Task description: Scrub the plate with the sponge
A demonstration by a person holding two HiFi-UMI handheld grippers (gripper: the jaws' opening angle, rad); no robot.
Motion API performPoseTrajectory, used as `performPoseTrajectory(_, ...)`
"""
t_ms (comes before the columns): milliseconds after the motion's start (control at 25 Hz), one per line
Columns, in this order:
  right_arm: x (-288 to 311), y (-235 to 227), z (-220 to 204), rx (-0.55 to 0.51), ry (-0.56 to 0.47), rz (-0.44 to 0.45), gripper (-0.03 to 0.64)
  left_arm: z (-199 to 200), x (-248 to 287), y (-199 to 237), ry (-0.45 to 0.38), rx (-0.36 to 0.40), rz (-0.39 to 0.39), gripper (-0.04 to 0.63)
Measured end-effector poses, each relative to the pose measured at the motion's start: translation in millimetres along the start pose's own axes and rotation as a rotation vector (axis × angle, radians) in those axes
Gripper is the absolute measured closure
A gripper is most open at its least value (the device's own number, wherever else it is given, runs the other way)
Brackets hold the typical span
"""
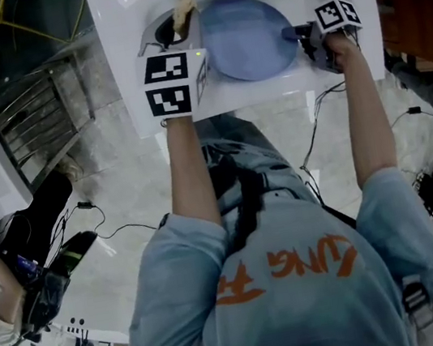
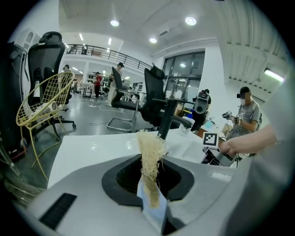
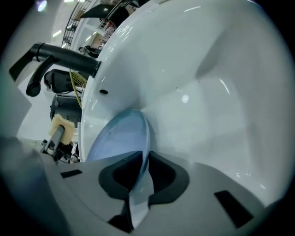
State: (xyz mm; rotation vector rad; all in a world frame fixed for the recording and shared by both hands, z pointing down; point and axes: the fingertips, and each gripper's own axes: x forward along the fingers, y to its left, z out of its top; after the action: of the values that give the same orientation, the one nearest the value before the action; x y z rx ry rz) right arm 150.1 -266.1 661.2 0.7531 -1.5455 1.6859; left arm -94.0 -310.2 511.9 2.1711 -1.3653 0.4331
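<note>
Tan fibrous sponge (image 2: 150, 156) clamped in left gripper (image 2: 154, 209): press flat onto pale blue round plate (image 1: 247, 35), rim pinched steady by right gripper (image 3: 138, 193)

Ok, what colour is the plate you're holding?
The plate is pale blue all over, with no pattern; the head view shows it best.
</note>
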Motion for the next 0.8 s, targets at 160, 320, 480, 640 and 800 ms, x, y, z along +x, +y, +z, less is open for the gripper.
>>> performPoseTrajectory(160,-10.7,1.7,6.3,0.065,-0.077,-0.006,0.580,2.3,-3.4,-1.3,-0.012,0.001,0.003,0.546)
performPoseTrajectory(320,-32.4,-0.9,5.4,0.084,-0.181,-0.026,0.598,1.5,-10.9,-16.4,-0.018,0.017,-0.002,0.546)
performPoseTrajectory(480,-57.9,0.0,-0.1,0.089,-0.302,-0.030,0.597,2.1,-19.1,-31.7,-0.043,0.016,-0.001,0.546)
performPoseTrajectory(640,-85.6,-3.5,-15.0,0.100,-0.428,-0.042,0.595,0.1,-27.8,-54.7,-0.061,0.032,-0.016,0.546)
performPoseTrajectory(800,-106.5,0.3,-28.7,0.123,-0.580,-0.016,0.597,0.8,-32.6,-75.1,-0.077,0.056,-0.022,0.546)
